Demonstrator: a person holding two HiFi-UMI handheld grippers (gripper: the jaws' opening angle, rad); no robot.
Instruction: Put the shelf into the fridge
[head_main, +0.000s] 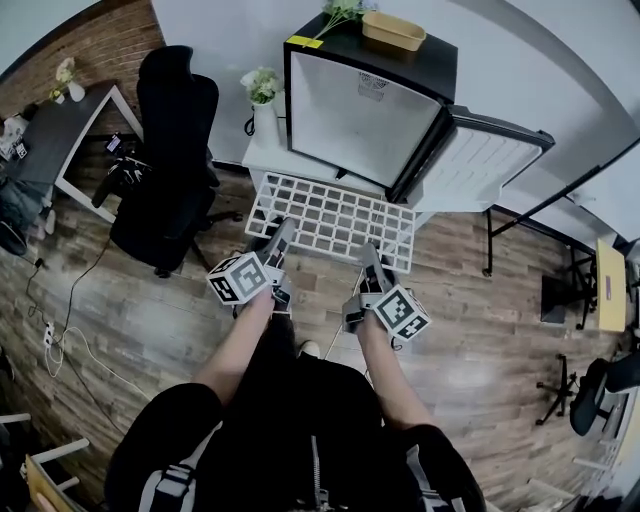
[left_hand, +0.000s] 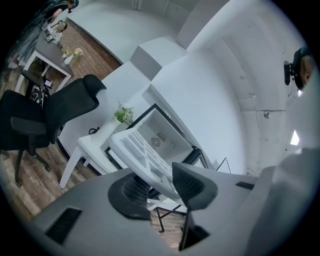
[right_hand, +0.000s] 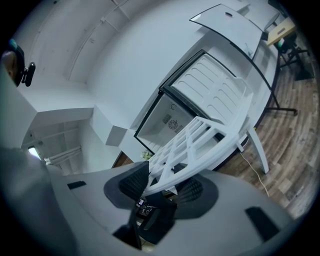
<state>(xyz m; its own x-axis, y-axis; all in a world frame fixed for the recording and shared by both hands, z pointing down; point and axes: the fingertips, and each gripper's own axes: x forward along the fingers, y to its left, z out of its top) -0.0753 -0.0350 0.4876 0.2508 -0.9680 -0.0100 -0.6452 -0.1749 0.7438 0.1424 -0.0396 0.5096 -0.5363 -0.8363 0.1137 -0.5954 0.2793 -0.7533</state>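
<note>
In front of the open fridge (head_main: 365, 115), just short of its mouth: the shelf (head_main: 335, 218) is up in the air and roughly flat, with the left gripper (head_main: 280, 240) and the right gripper (head_main: 370, 262) each clamped on its near edge. Pickup looks done; lining it up and sliding it into the white, apparently bare cavity is not yet done, and the door (head_main: 485, 160) stands wide open on the right. Shelf: white plastic grid of square cells, rigid-looking, seemingly about as wide as the opening.
</note>
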